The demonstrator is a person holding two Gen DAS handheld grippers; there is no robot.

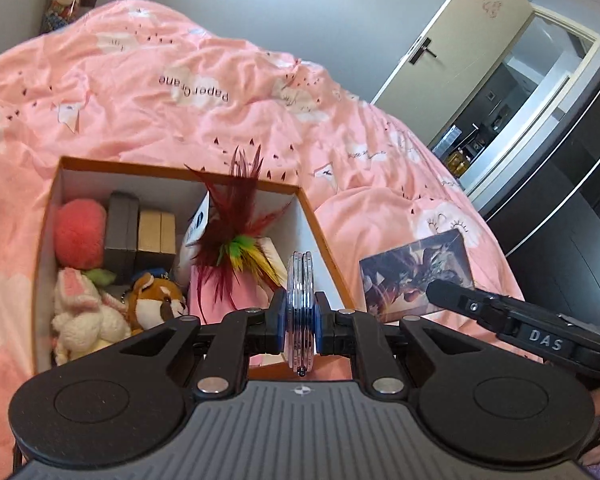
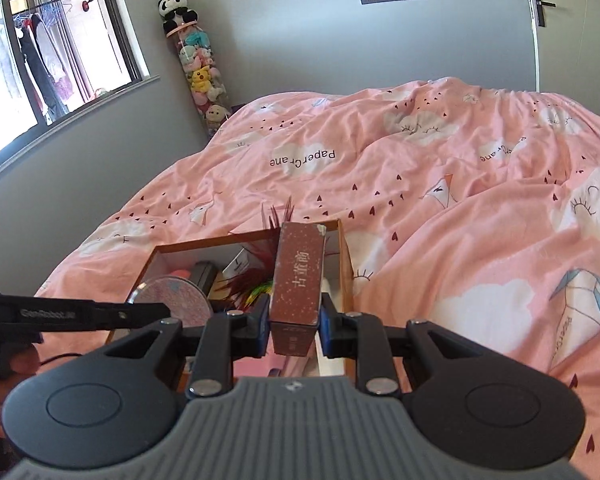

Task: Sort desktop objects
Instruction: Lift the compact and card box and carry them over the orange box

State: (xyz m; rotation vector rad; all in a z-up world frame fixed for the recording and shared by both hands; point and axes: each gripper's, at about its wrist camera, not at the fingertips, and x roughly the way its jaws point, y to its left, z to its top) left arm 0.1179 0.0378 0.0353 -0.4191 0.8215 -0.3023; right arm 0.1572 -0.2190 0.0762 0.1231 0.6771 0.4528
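Tongs both loaded: left tongs [image 1: 299, 320] pinch a round clear disc stack [image 1: 299, 300] edge-on, right tongs [image 2: 293, 320] pinch a brown rectangular box [image 2: 299, 276]. Both above the orange-walled open cardboard box [image 1: 323, 240] of toys on the pink bed quilt [image 1: 160, 92].

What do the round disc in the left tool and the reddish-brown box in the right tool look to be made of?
Round clear-rimmed disc: probably acrylic or hard plastic; glossy, see-through layered edges. Reddish-brown rectangular box: likely printed cardboard, matte, speckled, with a scuffed white corner.
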